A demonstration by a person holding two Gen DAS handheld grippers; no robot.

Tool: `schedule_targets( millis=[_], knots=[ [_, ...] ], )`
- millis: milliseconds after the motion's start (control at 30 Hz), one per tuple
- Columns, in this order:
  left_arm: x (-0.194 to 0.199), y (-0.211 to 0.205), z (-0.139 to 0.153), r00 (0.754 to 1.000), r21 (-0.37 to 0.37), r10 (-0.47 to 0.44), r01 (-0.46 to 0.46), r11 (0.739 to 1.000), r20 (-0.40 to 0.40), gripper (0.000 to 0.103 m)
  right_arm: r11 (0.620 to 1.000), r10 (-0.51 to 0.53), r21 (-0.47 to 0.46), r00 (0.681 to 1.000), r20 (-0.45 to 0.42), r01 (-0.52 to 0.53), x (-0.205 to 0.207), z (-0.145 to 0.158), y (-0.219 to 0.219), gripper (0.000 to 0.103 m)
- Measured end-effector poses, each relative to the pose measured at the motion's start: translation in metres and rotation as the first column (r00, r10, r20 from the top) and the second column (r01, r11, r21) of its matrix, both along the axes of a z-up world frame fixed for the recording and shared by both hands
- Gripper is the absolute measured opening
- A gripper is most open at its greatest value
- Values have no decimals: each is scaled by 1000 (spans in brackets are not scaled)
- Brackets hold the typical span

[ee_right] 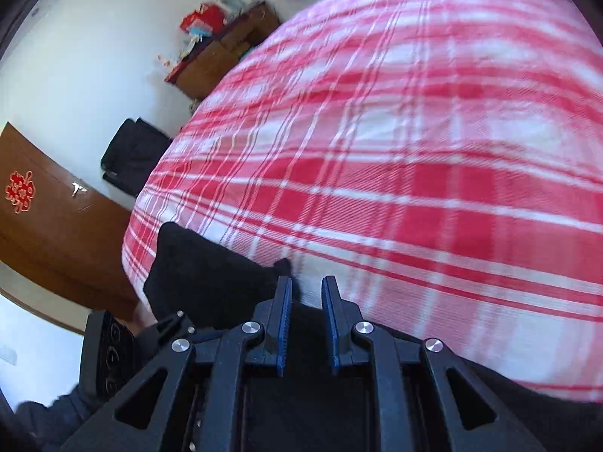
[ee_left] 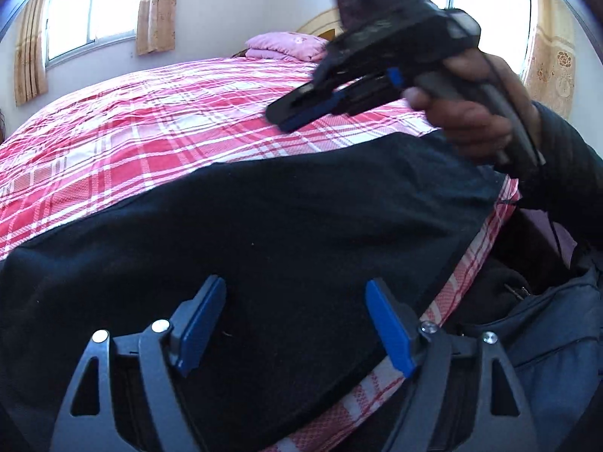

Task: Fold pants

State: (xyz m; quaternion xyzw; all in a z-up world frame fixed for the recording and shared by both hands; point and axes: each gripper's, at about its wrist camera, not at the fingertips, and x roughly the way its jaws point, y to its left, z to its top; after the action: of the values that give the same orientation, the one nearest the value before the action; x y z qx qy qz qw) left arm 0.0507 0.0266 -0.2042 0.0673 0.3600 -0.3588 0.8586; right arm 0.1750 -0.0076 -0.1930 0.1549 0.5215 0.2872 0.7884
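Observation:
Black pants (ee_left: 264, 233) lie flat along the near edge of a bed with a red and white plaid cover (ee_left: 158, 120). My left gripper (ee_left: 294, 301) is open and empty, just above the pants. My right gripper (ee_left: 286, 115) hangs above the bed beyond the pants, held in a hand. In the right wrist view the right gripper (ee_right: 306, 286) has its jaws nearly closed with a narrow gap and nothing between them. One end of the pants (ee_right: 203, 271) lies at its lower left on the plaid cover (ee_right: 414, 150).
A folded pink quilt (ee_left: 286, 47) lies at the head of the bed. A dark blue bag (ee_left: 546, 331) sits beside the bed at right. A black suitcase (ee_right: 132, 154), a wooden cabinet (ee_right: 222, 49) and a brown door (ee_right: 45, 218) stand past the bed's far side.

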Motion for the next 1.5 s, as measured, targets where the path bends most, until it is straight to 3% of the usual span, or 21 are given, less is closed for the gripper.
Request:
schedule_targets(
  millis=[200,333,533,567,700,733,900,967,1067,1167,1300,1367,1500],
  knots=[
    [-7,-5,-1,1000,26,-12,11,1000,22,85,995,39,94,991,-125,-27,24,-31,19,18],
    [-8,-4,-1,1000,19,-10,10,1000,18,85,997,51,71,989,-142,-41,26,-39,29,18],
    [-11,-8,-2,999,33,-14,13,999,29,89,988,55,155,983,-177,-27,28,-49,31,16],
    [-12,-9,-2,999,39,-14,13,999,33,89,986,52,165,984,-173,-24,27,-49,31,8],
    [-15,-13,-2,999,51,-18,16,999,36,89,978,23,208,995,-96,-3,20,-27,19,6],
    [-14,-13,-2,999,49,-18,16,999,35,89,974,17,228,998,-64,-2,17,-18,17,1],
    [-14,-15,-3,999,55,-20,18,998,42,89,975,22,220,999,27,-27,7,10,23,1],
    [-18,-17,-3,999,57,-21,18,998,42,89,984,44,174,998,35,-49,8,8,31,1],
    [-15,-18,-5,999,60,-23,20,998,43,89,989,-2,145,1000,27,-2,13,-1,25,1],
    [-15,-20,-2,999,61,-23,21,998,42,89,980,-27,200,999,34,20,14,3,14,1],
    [-13,-17,-2,999,41,-21,20,999,29,90,974,21,222,994,108,-45,-7,26,18,1],
    [-13,-18,-3,999,47,-24,23,999,35,91,978,34,199,989,146,-63,-16,32,22,1],
    [-16,-23,-5,998,73,-30,26,997,51,93,995,-32,95,990,139,19,-4,19,23,1]
  ],
)
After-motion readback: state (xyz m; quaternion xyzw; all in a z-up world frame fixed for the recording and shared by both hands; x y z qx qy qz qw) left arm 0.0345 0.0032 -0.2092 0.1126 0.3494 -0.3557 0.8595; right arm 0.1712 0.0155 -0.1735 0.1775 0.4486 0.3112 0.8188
